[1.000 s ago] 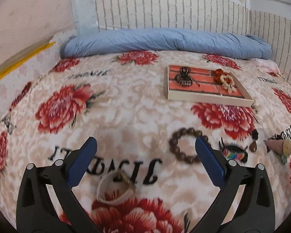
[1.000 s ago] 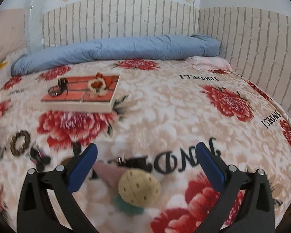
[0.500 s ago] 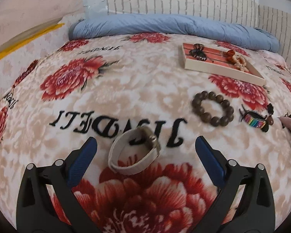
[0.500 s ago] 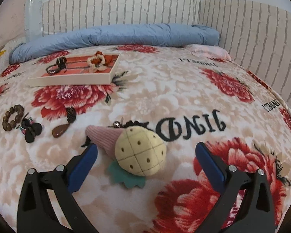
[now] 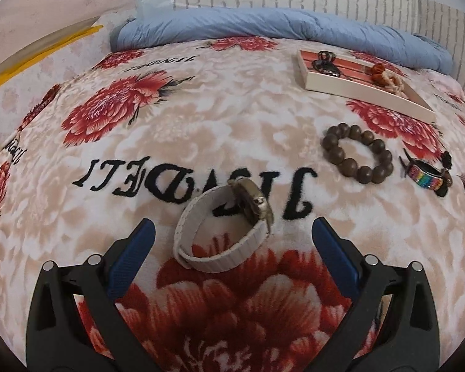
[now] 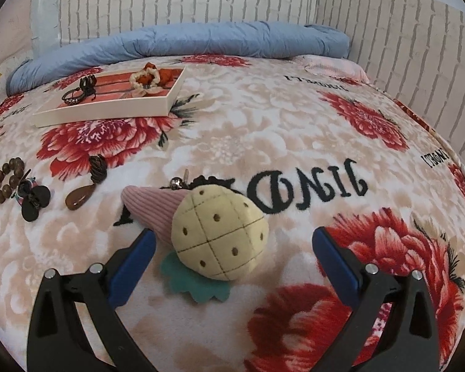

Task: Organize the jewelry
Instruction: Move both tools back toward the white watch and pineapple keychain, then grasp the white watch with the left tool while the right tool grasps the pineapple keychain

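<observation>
Hovering low over floral blanket [image 5: 201, 117]: left gripper [image 5: 232, 235] spread wide around white-strap watch [image 5: 223, 226], untouched; right gripper [image 6: 232, 241] spread wide around plush ice-cream charm [image 6: 214, 232]; tray [image 6: 108, 108] beyond

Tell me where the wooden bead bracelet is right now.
In the left wrist view the wooden bead bracelet lies on the blanket, right of centre, between the tray and the rainbow-striped bracelet.

Left gripper [image 5: 232, 232] — jaws spread wide, blue pads [image 5: 130, 257] facing inward, holding nothing, low and level. Right gripper [image 6: 232, 241] — same wide spread, nothing clamped, black frame angled forward.
</observation>
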Motion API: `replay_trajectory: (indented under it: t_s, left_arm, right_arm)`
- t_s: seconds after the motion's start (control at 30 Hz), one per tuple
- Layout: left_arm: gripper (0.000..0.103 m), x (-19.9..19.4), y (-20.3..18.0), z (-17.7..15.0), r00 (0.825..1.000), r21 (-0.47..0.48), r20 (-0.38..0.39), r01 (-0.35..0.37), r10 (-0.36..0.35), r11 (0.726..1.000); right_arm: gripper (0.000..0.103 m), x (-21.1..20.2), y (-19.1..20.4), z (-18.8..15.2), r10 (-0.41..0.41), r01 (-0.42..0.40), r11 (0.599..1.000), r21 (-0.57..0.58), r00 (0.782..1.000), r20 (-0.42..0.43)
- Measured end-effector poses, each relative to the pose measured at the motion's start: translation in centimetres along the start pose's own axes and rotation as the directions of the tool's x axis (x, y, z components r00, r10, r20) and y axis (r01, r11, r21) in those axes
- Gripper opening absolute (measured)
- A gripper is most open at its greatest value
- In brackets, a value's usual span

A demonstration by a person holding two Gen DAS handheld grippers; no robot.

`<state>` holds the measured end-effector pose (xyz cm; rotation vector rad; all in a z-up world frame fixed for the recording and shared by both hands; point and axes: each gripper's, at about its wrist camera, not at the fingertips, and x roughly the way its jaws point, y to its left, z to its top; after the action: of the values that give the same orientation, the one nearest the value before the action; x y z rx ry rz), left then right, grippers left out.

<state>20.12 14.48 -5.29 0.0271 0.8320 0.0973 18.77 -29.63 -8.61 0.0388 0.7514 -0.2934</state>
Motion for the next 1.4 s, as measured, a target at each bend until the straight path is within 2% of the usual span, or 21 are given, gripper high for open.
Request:
replay_trajectory:
  t_s: [0.2, 0.37, 0.47, 0.67, 0.87, 1.07, 1.13, 1.23, 1.4]
  left_arm:
    - [0.098, 1.0, 1.0, 0.1, 0.999, -0.05, -0.033, 0.011, -0.013, 0.999]
    - [0.097, 1.2, 0.6, 0.2, 0.999, -0.02, -0.027, 0.021, -0.022, 1.0]
    - [0.097, 1.6, 0.3, 0.4, 0.999, -0.005, -0.043, 0.001, -0.001, 1.0]
    - [0.097, 3.4, 1.0, 0.8, 0.994, -0.035, -0.112, -0.02, 0.016, 0.999]
    - [0.097, 4.1, 0.8, 1.0, 0.99, -0.022, -0.135, -0.033, 0.029, 0.999]
    - [0.083, 4.0, 1.0, 1.0, 0.991, -0.034, -0.13, -0.03, 0.026, 0.999]
    - [0.08, 3.9, 1.0, 1.0, 0.992, -0.028, -0.125, -0.023, 0.02, 0.999]
    - [0.068, 3.8, 0.4, 0.9, 0.993, -0.004, -0.115, -0.007, 0.007, 1.0]
    - [0.067, 3.7, 0.2, 0.9, 0.994, 0.006, -0.112, -0.013, 0.014, 1.0]
  right_arm:
    - [0.099, 0.5, 0.0, 0.1, 0.001, -0.001, 1.0, 0.003, 1.0, -0.024]
    - [0.099, 0.8, 0.1, 0.2, 0.001, -0.001, 1.0, -0.001, 0.999, -0.033]
    - [0.099, 0.8, 0.1, 0.2, 0.004, -0.004, 1.0, 0.003, 0.999, -0.035]
    - [0.099, 0.9, 0.1, 0.2, 0.004, -0.004, 1.0, 0.004, 0.999, -0.036]
    - [0.098, 1.2, 0.3, 0.4, 0.007, -0.007, 1.0, -0.006, 0.999, -0.036]
    - [0.097, 1.2, 0.4, 0.4, 0.007, -0.007, 1.0, -0.004, 0.999, -0.035]
    - [0.088, 1.2, 0.4, 0.4, 0.01, -0.01, 1.0, -0.004, 0.999, -0.038]
    - [0.079, 1.3, 0.4, 0.3, 0.026, -0.027, 1.0, -0.005, 0.999, -0.045]
    - [0.066, 1.0, 0.7, 0.3, 0.049, -0.05, 0.999, -0.021, 0.998, -0.04]
